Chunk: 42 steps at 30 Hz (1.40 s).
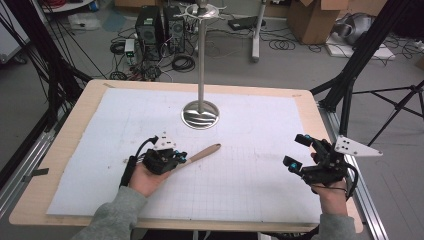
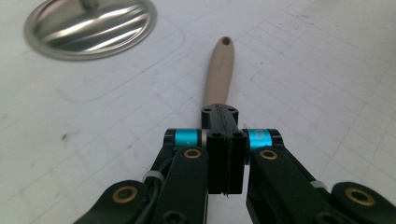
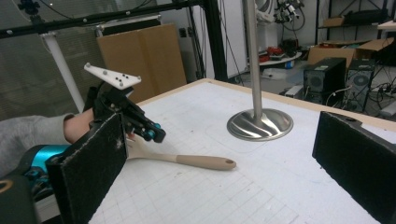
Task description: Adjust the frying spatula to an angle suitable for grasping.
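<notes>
High view: left gripper [image 1: 176,159] sits at the near-left of the white gridded mat [image 1: 250,185], jaws clenched on one end of a beige wooden spatula [image 1: 204,152]. Spatula handle runs out to the right and a bit far, tip w/ a small hole, pointing toward the middle of the mat; can't tell if the handle rests on the mat or is just above it. Left gripper view: the two black pads are pressed together w/ the handle [image 2: 218,77] sticking straight out past them, blade end hidden by the jaws. Far of the spatula, near mat centre, stands a metal pole stand [image 1: 201,114] on a round shiny base. Right gripper [image 1: 299,152] is at the near-right edge of the table [image 1: 60,150], well apart from the spatula, jaws released & wide, nothing between them. Right gripper view: both pads frame the scene, spatula [image 3: 196,161] & left gripper [image 3: 140,126] beyond.
</notes>
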Available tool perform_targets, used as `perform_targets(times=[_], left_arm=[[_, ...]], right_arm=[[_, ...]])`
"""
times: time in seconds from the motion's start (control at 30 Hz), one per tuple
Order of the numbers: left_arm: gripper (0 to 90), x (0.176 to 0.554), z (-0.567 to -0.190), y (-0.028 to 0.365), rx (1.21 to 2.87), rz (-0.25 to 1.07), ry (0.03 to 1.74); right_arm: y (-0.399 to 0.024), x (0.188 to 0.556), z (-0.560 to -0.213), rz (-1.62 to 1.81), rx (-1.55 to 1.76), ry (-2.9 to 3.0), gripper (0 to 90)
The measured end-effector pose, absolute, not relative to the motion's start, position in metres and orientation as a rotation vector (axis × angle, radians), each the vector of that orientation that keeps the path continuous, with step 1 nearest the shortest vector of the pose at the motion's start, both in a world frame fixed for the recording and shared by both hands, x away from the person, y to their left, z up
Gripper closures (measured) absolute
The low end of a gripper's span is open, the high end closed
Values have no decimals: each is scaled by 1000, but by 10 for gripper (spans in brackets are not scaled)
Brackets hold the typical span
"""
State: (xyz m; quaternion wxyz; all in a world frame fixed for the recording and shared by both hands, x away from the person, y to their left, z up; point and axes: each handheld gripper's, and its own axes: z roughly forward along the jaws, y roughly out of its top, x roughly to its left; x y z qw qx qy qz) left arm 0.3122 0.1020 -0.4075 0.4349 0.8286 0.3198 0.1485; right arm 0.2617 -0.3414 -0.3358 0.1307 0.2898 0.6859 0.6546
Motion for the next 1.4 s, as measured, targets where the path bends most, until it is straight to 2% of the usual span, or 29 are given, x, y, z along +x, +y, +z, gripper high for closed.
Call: perform_targets(times=[0.37,0.67,1.13,1.4], left_arm=[[899,316,-424,67,2066,337,785],[899,326,-443,43,2187,434,784],[898,334,-444,43,2172,579,894],[899,343,-444,53,2138,599,978]], right_arm=[[-343,262,-336,1916,841,1986,21],[-344,262,-336,1923,842,1982,21],[-344,261,-336,1929,840,1981,21],[-346,260,-337,1932,848,1975,21]])
